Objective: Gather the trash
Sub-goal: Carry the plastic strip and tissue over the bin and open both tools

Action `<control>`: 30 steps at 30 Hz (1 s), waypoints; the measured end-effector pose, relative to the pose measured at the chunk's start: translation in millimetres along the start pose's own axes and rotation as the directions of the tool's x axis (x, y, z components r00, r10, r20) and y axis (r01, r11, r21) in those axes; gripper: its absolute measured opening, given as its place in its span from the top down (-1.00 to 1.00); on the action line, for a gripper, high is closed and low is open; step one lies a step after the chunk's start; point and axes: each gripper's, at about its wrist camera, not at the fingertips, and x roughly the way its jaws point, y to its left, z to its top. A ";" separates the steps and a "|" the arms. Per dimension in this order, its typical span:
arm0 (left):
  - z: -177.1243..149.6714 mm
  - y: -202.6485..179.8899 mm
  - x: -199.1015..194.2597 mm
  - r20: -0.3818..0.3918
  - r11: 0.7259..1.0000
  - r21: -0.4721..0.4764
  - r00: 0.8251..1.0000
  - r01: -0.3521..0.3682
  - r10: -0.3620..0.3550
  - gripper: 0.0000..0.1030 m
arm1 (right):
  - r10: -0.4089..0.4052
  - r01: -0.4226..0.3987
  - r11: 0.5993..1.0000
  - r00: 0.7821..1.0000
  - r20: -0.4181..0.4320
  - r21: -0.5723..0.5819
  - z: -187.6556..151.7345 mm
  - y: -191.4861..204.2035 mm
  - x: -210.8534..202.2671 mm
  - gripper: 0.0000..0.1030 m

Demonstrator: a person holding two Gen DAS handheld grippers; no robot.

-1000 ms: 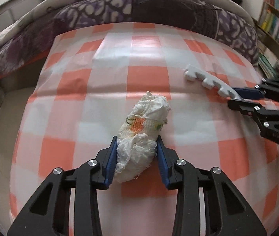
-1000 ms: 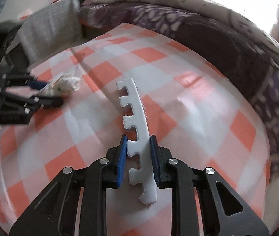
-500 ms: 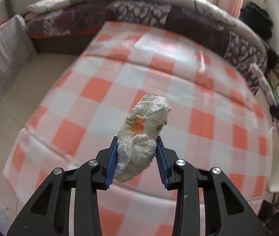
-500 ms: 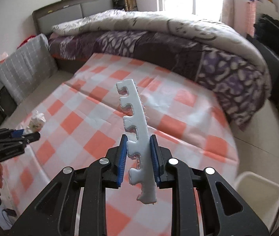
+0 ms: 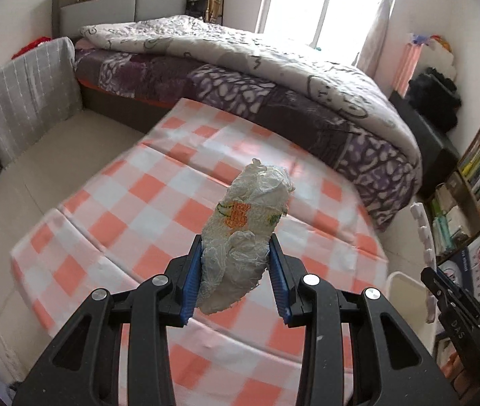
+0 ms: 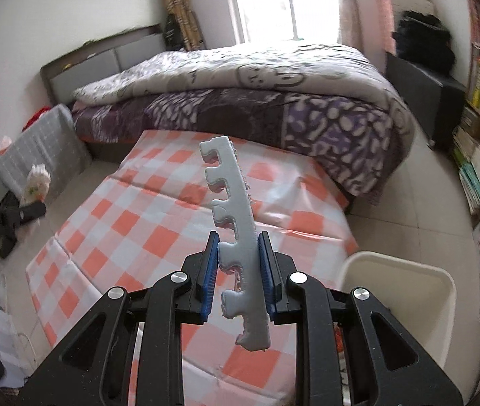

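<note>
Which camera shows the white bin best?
The right wrist view. There the white bin shows its whole open top beside the checked mat. The left wrist view catches only a bit of its rim, partly hidden behind the other gripper.

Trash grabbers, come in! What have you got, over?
Left gripper shut on rolled diaper. Right gripper shut on notched foam strip. White bin ahead, path clear.

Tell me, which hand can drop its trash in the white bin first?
Probably the right. The right gripper, clamping the notched foam strip, has the white bin just beside it. The left gripper, holding the crumpled wad, sees the bin farther off.
</note>
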 end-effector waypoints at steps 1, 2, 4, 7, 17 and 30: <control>-3.9 -4.8 1.5 0.002 1.000 -0.003 1.000 0.003 -0.003 0.28 | -0.007 0.007 1.000 1.000 0.003 0.008 -1.1 -5.0 -1.9 0.56; -8.8 -9.8 3.3 0.006 1.000 -0.003 1.000 0.006 -0.006 0.28 | -0.019 0.019 1.000 1.000 0.006 0.015 -2.8 -11.6 -3.9 0.56; -20.4 -22.2 9.5 0.020 1.000 0.010 1.000 0.014 -0.014 0.28 | -0.042 0.042 0.999 0.999 0.011 0.027 -6.5 -22.0 -7.4 0.56; -31.1 -42.1 19.5 0.001 0.999 0.049 1.000 0.024 -0.024 0.29 | -0.079 0.078 0.995 0.997 0.008 0.059 -9.6 -44.0 -10.3 0.56; -39.9 -120.9 17.8 0.021 0.976 0.181 0.992 0.118 -0.123 0.28 | -0.150 0.146 0.979 0.988 0.018 0.145 -9.1 -99.1 -28.0 0.56; -77.0 -192.5 48.2 -0.095 0.942 0.266 0.978 0.204 -0.185 0.28 | -0.238 0.251 0.946 0.967 -0.089 0.206 -28.4 -163.3 -35.3 0.52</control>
